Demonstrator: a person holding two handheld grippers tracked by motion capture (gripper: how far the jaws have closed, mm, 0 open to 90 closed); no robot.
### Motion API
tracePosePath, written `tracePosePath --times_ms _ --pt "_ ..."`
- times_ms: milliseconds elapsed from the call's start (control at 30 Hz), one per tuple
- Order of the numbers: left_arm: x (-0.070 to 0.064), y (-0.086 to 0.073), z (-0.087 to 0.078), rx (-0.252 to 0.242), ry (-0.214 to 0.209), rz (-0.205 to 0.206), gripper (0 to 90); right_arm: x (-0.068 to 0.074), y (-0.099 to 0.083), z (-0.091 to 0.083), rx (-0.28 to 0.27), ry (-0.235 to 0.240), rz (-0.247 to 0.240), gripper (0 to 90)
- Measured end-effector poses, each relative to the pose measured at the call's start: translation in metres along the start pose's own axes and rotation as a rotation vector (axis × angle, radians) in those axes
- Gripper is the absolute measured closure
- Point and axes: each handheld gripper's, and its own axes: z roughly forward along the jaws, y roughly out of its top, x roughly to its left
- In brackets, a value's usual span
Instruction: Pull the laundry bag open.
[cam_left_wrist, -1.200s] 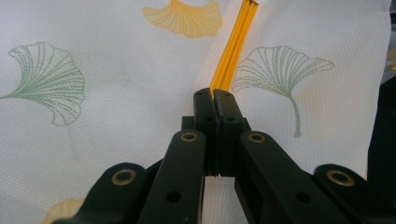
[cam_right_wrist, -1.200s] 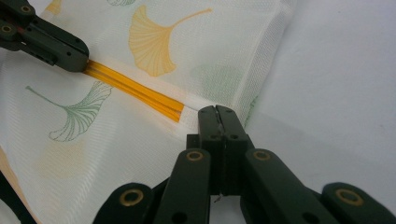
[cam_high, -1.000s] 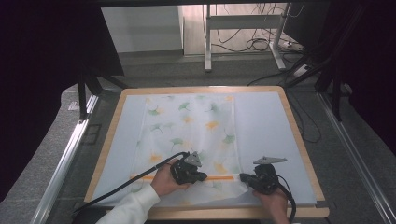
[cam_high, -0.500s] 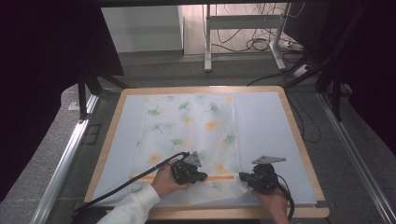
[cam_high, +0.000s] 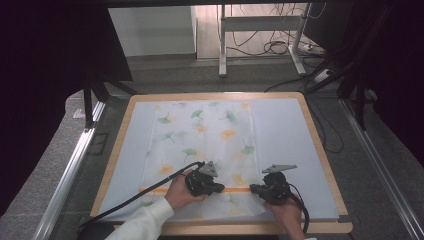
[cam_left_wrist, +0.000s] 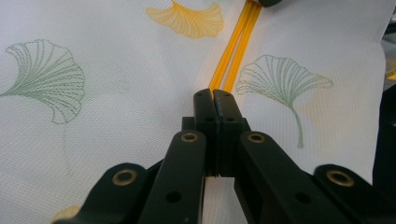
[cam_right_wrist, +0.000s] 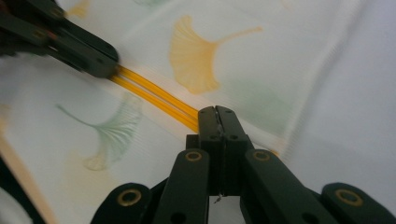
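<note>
A white cloth (cam_high: 210, 135) printed with green and orange ginkgo leaves lies flat on the pale blue mat (cam_high: 285, 135). An orange stripe (cam_high: 165, 190) crosses it near the front edge. My left gripper (cam_high: 220, 189) is shut on the cloth at that stripe (cam_left_wrist: 238, 42), jaws pressed together (cam_left_wrist: 214, 93). My right gripper (cam_high: 252, 189) faces it from the right, also shut on the cloth at the stripe (cam_right_wrist: 154, 93), jaws closed (cam_right_wrist: 215, 109). In the right gripper view the left gripper (cam_right_wrist: 88, 56) clamps the stripe's far end. A short stretch of stripe runs between the two.
The mat sits in a wooden-framed table top (cam_high: 320, 145). A cable (cam_high: 130, 200) trails from the left gripper toward the front left. A metal rail (cam_high: 70, 170) runs along the left side, and a table frame with cables (cam_high: 260, 30) stands behind.
</note>
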Motion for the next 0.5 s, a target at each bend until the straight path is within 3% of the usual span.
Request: tracePosePath --times_ms 300,500 --pt "-0.002 0.0 -0.002 0.01 0.011 0.015 90.0 -0.01 -0.004 0.0 -0.003 0.014 0.048 89.7" --pt "-0.004 -0.001 -0.007 0.045 0.036 0.051 90.0 -0.013 -0.006 -0.001 -0.008 0.023 0.058 89.8"
